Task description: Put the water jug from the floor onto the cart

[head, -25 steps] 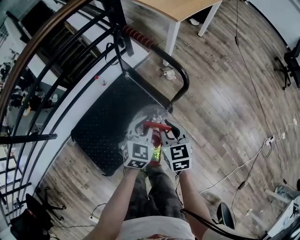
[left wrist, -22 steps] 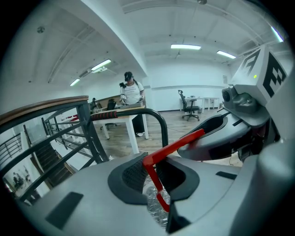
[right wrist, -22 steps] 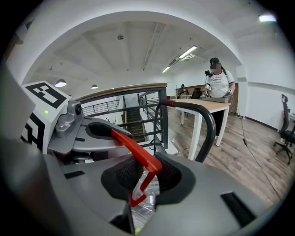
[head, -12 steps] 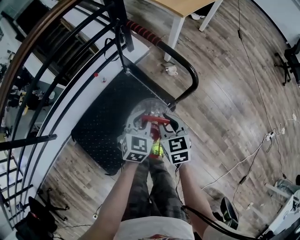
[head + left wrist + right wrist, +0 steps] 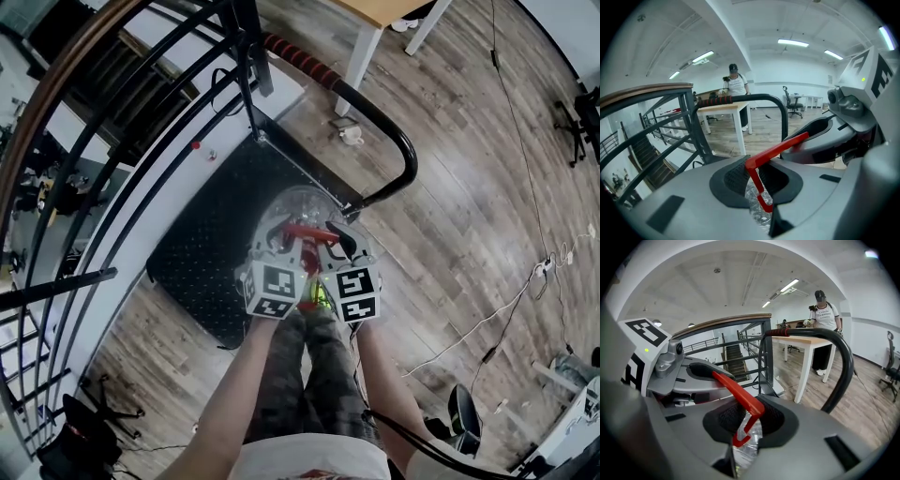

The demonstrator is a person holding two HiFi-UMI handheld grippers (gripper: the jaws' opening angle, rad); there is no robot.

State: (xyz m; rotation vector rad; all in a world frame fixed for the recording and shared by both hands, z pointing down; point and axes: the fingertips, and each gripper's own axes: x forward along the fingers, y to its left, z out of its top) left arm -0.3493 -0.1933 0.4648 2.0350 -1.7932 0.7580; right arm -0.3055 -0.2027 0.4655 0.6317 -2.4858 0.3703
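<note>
Left gripper (image 5: 754,179) and right gripper (image 5: 750,420) both pinch the water jug (image 5: 298,208) by its red handle (image 5: 312,232).
Each pair of jaws is closed on one end of it. The clear jug shows at the centre of the head view, over the right corner of the black cart deck (image 5: 202,253), just below-left of the curved push bar (image 5: 398,155); whether it rests on the deck cannot be told.

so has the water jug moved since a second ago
Yes. The water jug has moved further over the cart, leftward away from the cart's handle.
</note>
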